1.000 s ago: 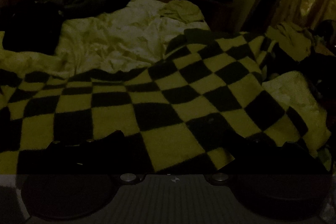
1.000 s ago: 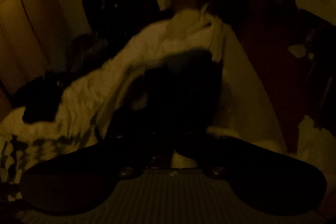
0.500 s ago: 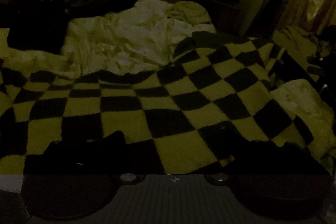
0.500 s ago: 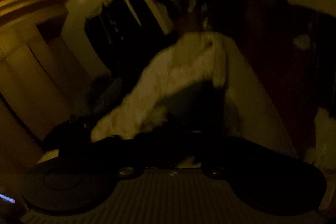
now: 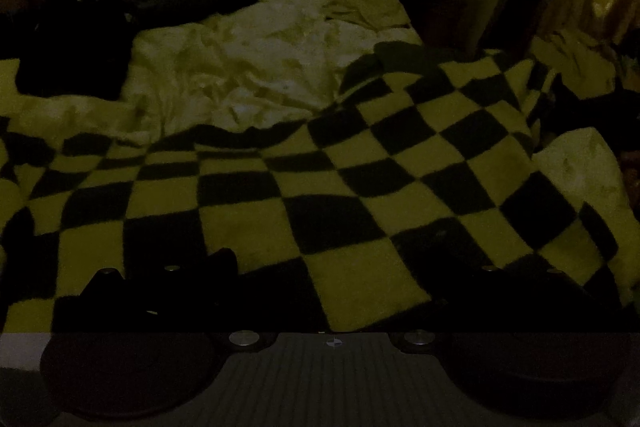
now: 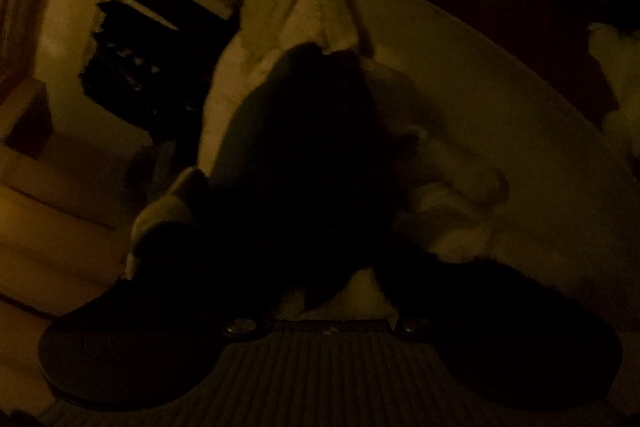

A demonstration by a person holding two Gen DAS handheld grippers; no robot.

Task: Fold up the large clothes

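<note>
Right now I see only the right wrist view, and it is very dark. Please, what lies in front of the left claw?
Observer: A checkered blanket lies spread out there, with dark and light squares.
Operator: Is the left claw holding it?
Observer: No. The left claw stands wide open, with the near part of the blanket showing between its fingers.
Operator: And what is behind the blanket?
Observer: A crumpled white duvet. The blanket's far edge lies over its near side.
</note>
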